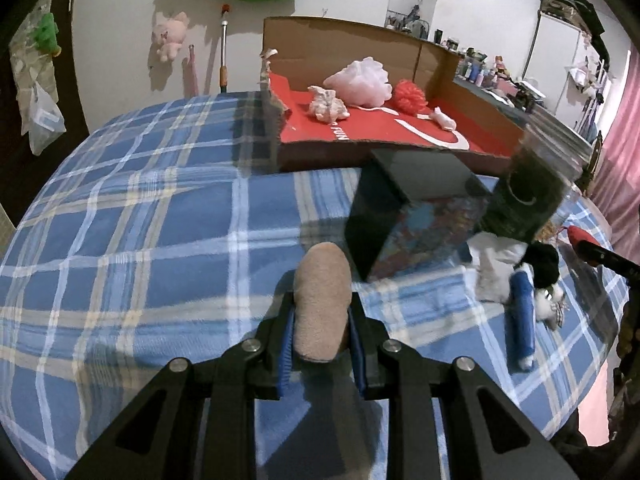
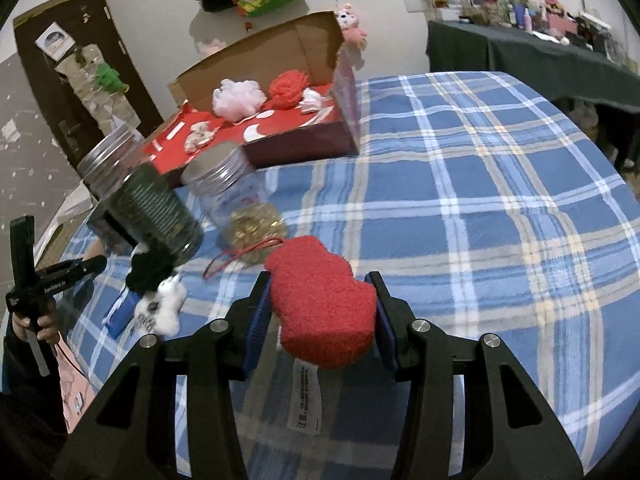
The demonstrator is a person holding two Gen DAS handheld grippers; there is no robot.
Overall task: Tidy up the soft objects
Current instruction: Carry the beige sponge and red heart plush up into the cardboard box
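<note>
My left gripper is shut on a tan plush piece and holds it above the blue plaid cloth. My right gripper is shut on a red fuzzy plush with a white label hanging below. An open cardboard box with a red floor stands at the back; in it lie a pink pouf, a red pompom and a small pale toy. The box also shows in the right wrist view. A black-and-white plush lies on the cloth.
A dark box and a dark can stand before the cardboard box. Two clear jars and the can crowd the left of the right wrist view. A blue roll lies by the plush. A cluttered table is behind.
</note>
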